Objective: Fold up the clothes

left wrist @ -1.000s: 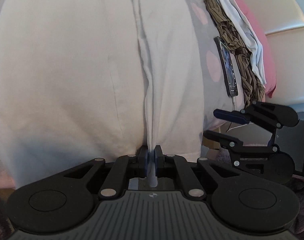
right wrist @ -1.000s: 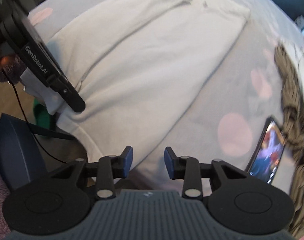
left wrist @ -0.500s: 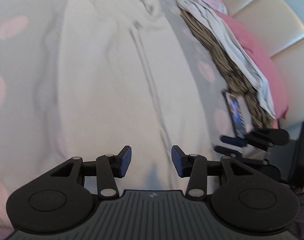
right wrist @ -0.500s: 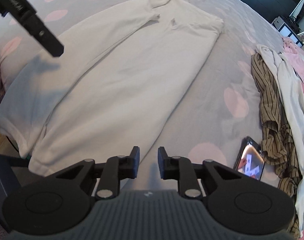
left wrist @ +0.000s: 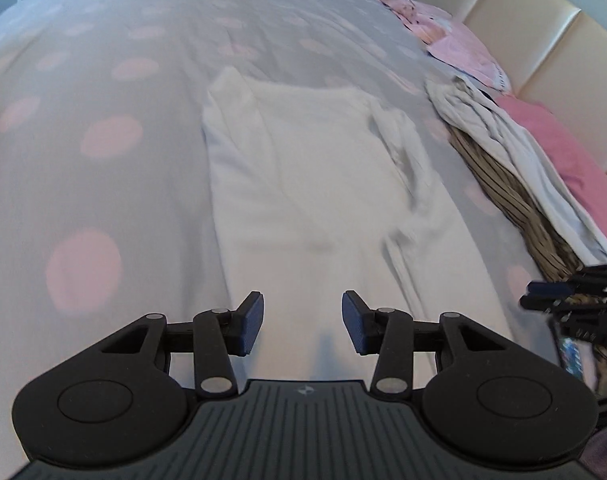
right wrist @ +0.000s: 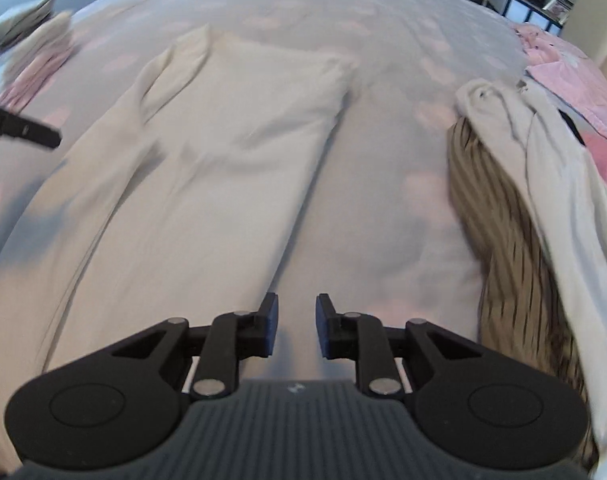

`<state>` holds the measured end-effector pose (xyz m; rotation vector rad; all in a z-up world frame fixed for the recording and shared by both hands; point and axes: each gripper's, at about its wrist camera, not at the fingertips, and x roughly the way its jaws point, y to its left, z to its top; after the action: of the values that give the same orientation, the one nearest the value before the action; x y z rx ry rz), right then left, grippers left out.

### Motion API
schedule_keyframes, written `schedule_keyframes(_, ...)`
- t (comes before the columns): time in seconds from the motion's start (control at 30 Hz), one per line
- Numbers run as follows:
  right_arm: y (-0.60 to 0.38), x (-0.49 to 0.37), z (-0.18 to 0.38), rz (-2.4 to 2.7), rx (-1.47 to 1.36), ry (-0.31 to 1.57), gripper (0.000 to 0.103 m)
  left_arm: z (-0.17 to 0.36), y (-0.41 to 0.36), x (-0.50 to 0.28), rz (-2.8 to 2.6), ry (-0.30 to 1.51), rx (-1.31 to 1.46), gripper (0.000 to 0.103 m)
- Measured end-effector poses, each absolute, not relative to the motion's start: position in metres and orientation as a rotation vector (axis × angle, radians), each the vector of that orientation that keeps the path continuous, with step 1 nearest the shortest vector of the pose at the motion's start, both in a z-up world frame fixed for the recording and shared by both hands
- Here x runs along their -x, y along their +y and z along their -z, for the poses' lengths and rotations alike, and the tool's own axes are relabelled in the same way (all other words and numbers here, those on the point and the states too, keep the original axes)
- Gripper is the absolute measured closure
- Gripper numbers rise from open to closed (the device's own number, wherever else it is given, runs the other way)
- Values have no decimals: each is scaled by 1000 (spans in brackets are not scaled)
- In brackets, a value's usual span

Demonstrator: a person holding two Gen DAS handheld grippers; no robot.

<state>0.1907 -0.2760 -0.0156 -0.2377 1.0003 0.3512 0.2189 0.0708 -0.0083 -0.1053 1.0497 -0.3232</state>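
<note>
A white long-sleeved top point(left wrist: 303, 184) lies flat on the grey bedspread with pink dots point(left wrist: 83, 152), its sleeves folded in along its body. It also shows in the right wrist view point(right wrist: 207, 168). My left gripper point(left wrist: 302, 320) is open and empty, raised above the top's near end. My right gripper point(right wrist: 297, 330) is open and empty, above the top's right edge. The right gripper also shows at the right edge of the left wrist view point(left wrist: 543, 294), and part of the left gripper's finger point(right wrist: 19, 130) at the left edge of the right wrist view.
A heap of clothes lies to the right: a brown striped garment point(left wrist: 515, 208) and a white one point(left wrist: 515, 140). Pink pillows point(left wrist: 459, 44) lean on the cream headboard point(left wrist: 543, 48). A phone point(left wrist: 569, 354) lies at the bed's near right. More clothes point(right wrist: 27, 48) lie at the far left.
My left gripper let go of the white top's edge and opened. Both grippers rose and drew back from the top, which now lies flat on the bed.
</note>
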Motion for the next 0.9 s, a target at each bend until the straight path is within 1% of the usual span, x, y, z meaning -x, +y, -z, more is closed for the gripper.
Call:
schedule_keyframes(0.1, -271, -242, 8, -320, 164, 975, 75, 12, 76, -254, 283, 1018, 99, 62)
schedule_keyframes(0.2, -259, -293, 3, -306, 137, 932, 75, 21, 84, -287, 276, 995, 110, 62)
schedule_keyframes(0.23, -254, -308, 1, -307, 130, 914, 73, 23, 86, -298, 275, 988, 114, 62)
schedule_keyframes(0.27, -249, -322, 1, -310, 125, 900, 68, 26, 89, -309, 274, 981, 117, 62)
schedule_keyframes(0.33, -237, -349, 5, -301, 136, 885, 63, 33, 93, -330, 274, 971, 124, 62)
schedule_keyframes(0.5, -222, -402, 29, -287, 137, 894, 63, 55, 98, -368, 314, 967, 174, 62)
schedule_keyframes(0.53, -221, -409, 34, -286, 128, 900, 65, 59, 98, -374, 318, 969, 174, 62)
schedule_keyframes(0.57, -220, -417, 41, -289, 123, 909, 69, 63, 98, -379, 315, 970, 170, 66)
schedule_keyframes(0.6, -218, -424, 48, -294, 123, 922, 75, 67, 98, -384, 313, 971, 165, 73)
schedule_keyframes(0.63, -215, -429, 55, -300, 128, 936, 91, 71, 98, -389, 309, 973, 162, 75)
schedule_keyframes(0.7, -209, -437, 73, -284, 142, 969, 93, 79, 101, -397, 302, 963, 175, 79)
schedule_keyframes(0.77, -207, -438, 81, -255, 133, 933, 93, 82, 103, -404, 294, 943, 195, 82)
schedule_keyframes(0.83, -209, -441, 81, -225, 115, 879, 94, 85, 104, -411, 280, 931, 217, 82)
schedule_keyframes(0.9, -213, -448, 81, -193, 80, 866, 94, 86, 102, -418, 266, 911, 220, 83)
